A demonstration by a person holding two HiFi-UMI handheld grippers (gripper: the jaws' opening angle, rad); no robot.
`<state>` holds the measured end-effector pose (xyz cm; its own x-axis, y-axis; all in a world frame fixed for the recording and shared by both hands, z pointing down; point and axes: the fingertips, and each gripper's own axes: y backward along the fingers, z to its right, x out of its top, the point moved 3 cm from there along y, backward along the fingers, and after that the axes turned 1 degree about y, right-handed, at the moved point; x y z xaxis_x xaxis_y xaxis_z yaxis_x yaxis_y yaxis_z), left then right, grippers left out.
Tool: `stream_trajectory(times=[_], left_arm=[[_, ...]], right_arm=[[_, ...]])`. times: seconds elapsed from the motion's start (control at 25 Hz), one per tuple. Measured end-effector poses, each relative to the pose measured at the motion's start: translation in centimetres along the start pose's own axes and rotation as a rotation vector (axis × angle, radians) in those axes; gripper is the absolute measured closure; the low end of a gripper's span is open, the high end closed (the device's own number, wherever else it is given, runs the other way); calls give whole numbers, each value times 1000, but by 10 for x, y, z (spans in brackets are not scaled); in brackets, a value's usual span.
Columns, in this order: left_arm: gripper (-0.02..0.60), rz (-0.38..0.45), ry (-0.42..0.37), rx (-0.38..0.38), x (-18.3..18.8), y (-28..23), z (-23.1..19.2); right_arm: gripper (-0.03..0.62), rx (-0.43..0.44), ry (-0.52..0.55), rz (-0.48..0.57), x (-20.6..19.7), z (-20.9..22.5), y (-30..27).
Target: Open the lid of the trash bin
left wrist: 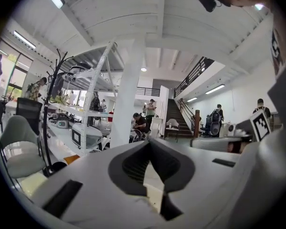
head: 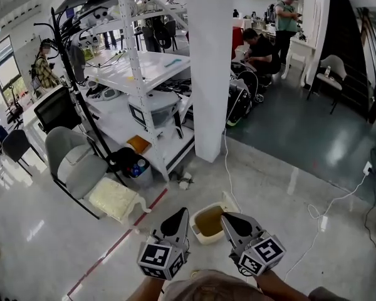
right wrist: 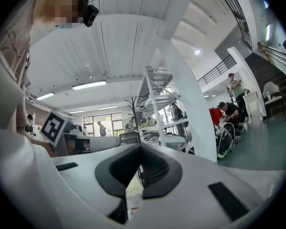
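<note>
A small cream trash bin stands on the shiny floor between my two grippers in the head view. Its top shows a brownish inside, and a white lid flap stands raised at its far right edge. My left gripper hovers just left of the bin, jaws together with nothing held. My right gripper hovers over the bin's right edge, also shut and empty. In the left gripper view, the left gripper points at the room, not the bin. The right gripper in its own view does the same.
A white pillar and a white shelving rack stand beyond the bin. A grey chair, a pale cushion and a black coat rack are at the left. A white cable trails at the right. People work at the back.
</note>
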<state>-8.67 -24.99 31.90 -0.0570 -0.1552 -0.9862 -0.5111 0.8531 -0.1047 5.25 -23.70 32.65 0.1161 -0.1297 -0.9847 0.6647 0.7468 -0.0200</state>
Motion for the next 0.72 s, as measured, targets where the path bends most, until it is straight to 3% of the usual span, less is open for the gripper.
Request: stream_trajectory(times=[0.48, 0.72], left_arm=[[581, -4, -63, 16, -12, 3, 16], [581, -6, -50, 29, -13, 5, 16]], right_arm=[[563, 23, 26, -13, -3, -5, 0], [562, 26, 9, -28, -6, -2, 0]])
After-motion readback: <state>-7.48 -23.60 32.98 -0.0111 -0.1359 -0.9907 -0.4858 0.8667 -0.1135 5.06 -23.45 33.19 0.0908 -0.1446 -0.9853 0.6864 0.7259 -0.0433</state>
